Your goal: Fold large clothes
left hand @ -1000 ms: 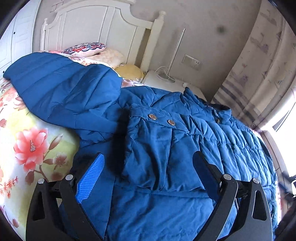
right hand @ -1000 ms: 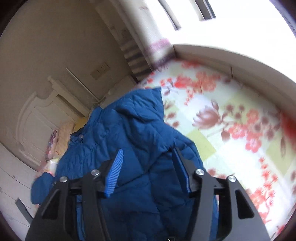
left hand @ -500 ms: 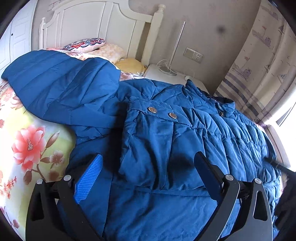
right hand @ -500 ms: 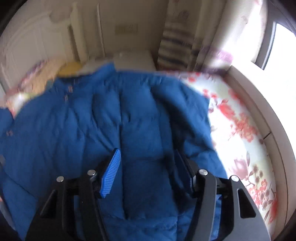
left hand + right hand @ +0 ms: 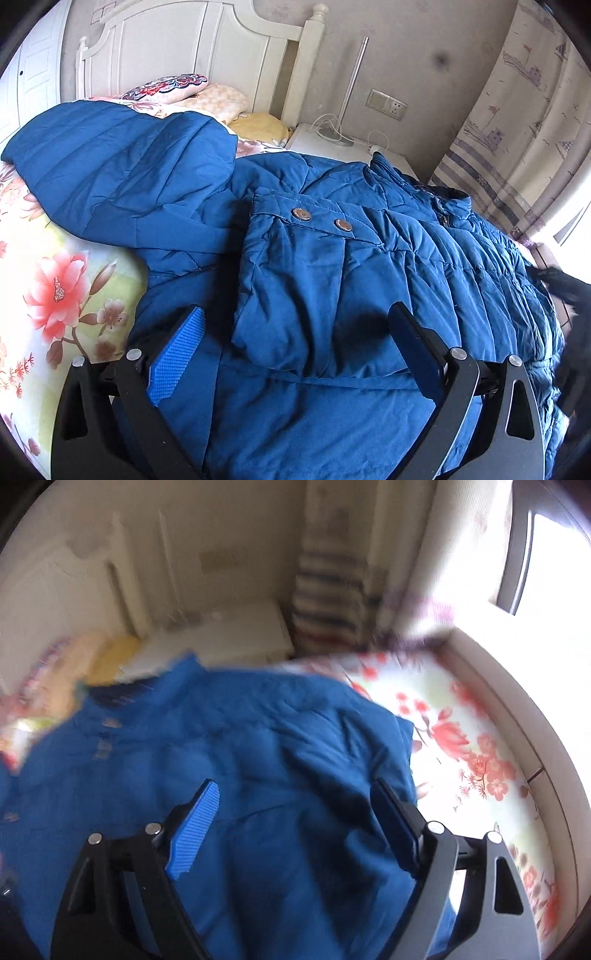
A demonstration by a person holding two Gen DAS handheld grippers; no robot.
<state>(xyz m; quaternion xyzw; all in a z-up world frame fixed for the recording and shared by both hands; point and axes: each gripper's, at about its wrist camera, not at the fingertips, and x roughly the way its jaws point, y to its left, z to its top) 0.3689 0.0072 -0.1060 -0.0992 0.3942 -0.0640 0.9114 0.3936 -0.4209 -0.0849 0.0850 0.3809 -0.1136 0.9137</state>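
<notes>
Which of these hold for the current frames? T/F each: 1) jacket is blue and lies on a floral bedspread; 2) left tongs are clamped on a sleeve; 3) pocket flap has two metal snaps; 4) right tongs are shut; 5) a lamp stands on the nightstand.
1) True. The blue jacket lies on the floral bedspread.
2) False. The left tongs are open over the jacket, pads clear of the fabric.
3) True. Two snaps sit on the pocket flap.
4) False. The right tongs are open; their jaws have just been opening, nothing gripped between them.
5) True. A thin lamp stands on the white nightstand.
</notes>
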